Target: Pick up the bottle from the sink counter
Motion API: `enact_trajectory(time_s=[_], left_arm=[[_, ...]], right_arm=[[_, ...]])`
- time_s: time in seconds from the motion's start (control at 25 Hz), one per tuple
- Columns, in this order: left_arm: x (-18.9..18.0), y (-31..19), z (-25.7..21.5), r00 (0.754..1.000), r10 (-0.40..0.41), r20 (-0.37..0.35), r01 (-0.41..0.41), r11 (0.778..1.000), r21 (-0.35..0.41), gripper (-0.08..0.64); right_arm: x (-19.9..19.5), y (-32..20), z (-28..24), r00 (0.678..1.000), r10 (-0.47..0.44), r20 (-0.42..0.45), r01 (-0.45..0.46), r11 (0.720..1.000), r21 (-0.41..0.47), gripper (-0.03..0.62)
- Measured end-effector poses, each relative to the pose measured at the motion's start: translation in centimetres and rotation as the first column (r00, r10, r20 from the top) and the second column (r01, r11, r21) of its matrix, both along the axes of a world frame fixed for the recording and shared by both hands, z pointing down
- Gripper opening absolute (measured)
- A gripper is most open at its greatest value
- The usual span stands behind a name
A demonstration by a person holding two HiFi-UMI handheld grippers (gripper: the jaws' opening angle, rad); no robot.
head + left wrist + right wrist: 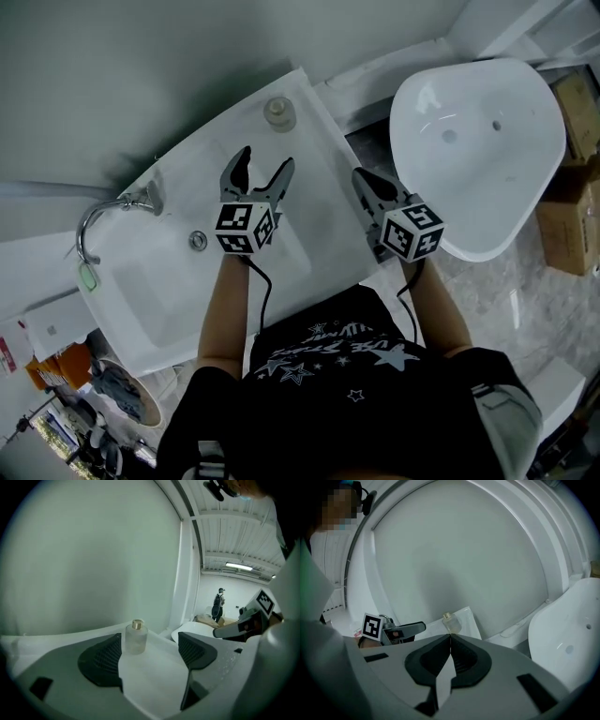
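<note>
A small frosted glass bottle (278, 113) with a gold cap stands upright at the far end of the white sink counter (309, 225), near the wall. In the left gripper view the bottle (136, 638) rises beyond the jaws, nearer the left pad, untouched. My left gripper (262, 169) hovers over the counter just short of the bottle, jaws spread wide and empty. My right gripper (366, 184) hangs at the counter's right edge, its jaws closed together with nothing between them. The right gripper view shows the bottle (450, 622) farther off.
A chrome tap (105, 214) curves over the basin (159, 291) on the left, with a drain (198, 241). A white freestanding bathtub (478, 150) sits to the right, cardboard boxes (572, 206) beyond it. A person (218, 604) stands far off in the room.
</note>
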State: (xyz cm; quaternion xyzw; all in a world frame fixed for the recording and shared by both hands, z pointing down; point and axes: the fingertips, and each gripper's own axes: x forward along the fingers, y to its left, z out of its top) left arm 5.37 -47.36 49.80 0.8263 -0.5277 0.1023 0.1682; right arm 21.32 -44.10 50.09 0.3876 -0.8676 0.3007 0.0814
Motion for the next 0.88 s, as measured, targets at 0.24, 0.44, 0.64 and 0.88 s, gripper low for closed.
enact_trajectory(time_s=[0.24,0.44,0.64,0.88], left_arm=[[0.4,-4.1,3.1,0.999,-0.021,0.050,0.022,0.999,-0.025,0.373],[0.7,-6.9,4.7,0.996,-0.014,0.089,0.015,1.000,-0.014,0.373],[1.1,-8.5,6.1,0.993,-0.025,0.119,0.027,0.999,-0.019,0.373],[1.3,-10.3,7.5,0.989,-0.038,0.141,0.040,0.999,-0.015,0.373]], right_arm=[[-0.4,-1.6,1.5,1.000,0.000,0.016,0.001,0.999,-0.038,0.008],[-1.3,-2.1,2.4,1.000,-0.006,0.030,0.008,0.998,-0.064,0.006],[-2.0,-2.3,2.9,0.999,-0.014,0.043,0.017,0.996,-0.084,0.008],[-2.0,-2.3,3.3,0.999,-0.018,0.045,0.022,0.995,-0.093,0.007]])
